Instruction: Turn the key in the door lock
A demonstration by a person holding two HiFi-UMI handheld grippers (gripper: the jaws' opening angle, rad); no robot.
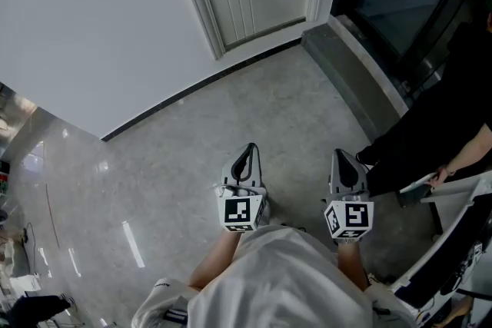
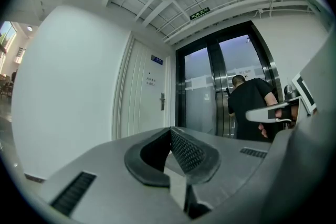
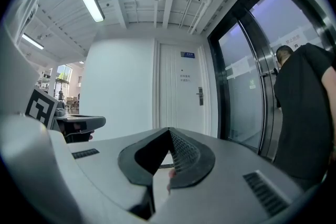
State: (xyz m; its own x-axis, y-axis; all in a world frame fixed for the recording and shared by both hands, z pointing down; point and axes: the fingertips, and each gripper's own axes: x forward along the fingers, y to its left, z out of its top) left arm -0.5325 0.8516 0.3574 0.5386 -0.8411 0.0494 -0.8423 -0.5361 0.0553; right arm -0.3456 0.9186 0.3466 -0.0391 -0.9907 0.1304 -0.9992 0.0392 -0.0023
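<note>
The white panelled door (image 3: pixel 181 92) is seen well ahead, shut, with its small dark metal lock plate (image 3: pixel 200 96) near the door's right edge. No key can be made out there from this far. The left tongs (image 2: pixel 170 132) and the right tongs (image 3: pixel 169 131) are both clenched on nothing, well short of the door. A key is judged small, light, stiff and slippery. Its flat bow is best pinched squarely across both faces, so that no slip is risked when it is turned.

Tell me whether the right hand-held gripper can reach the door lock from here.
Probably not yet: the door lock sits well ahead of the right hand-held gripper, across the floor. Nothing blocks the way; step closer.
</note>
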